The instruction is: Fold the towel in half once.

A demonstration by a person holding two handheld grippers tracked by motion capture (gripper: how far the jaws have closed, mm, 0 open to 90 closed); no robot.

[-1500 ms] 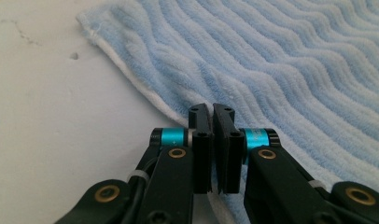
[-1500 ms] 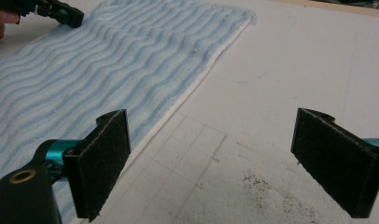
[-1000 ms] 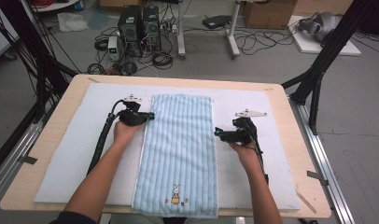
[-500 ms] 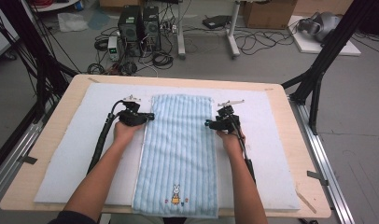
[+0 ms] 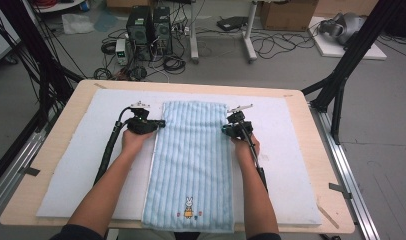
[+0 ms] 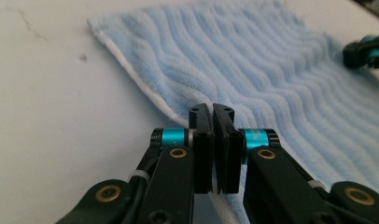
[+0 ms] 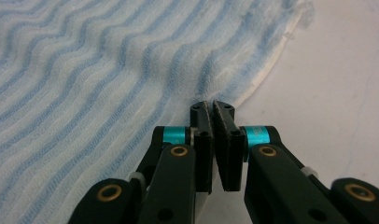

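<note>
A light blue striped towel (image 5: 192, 167) is laid flat and lengthwise on a white mat (image 5: 296, 165) that covers a wooden table (image 5: 66, 125). A small rabbit motif (image 5: 189, 206) is seen at the towel's near end, which reaches just over the near edge of the mat.

Left gripper (image 5: 160, 123): placed at the towel's left long edge, in the far half of the towel. In the left gripper view the jaws are seen pressed together, with the white-hemmed edge of the towel (image 6: 253, 79) caught between the pads. The cloth is slightly rucked around the tips. Held by the left hand (image 5: 133, 140).

Right gripper (image 5: 224, 130): placed at the towel's right long edge, roughly level with the left one. Its jaws have just been closing. In the right gripper view (image 7: 212, 108) they are now seen brought together on the towel's border (image 7: 131, 65), where the cloth is puckered at the tips. Held by the right hand (image 5: 245, 144).

Both grippers are pointed inward, toward each other, across the towel. The tip of the right gripper (image 6: 365, 51) is seen at the far side of the cloth in the left gripper view.

Both forearms are rested along the towel's two sides. The far end of the towel is still flat on the mat.
</note>
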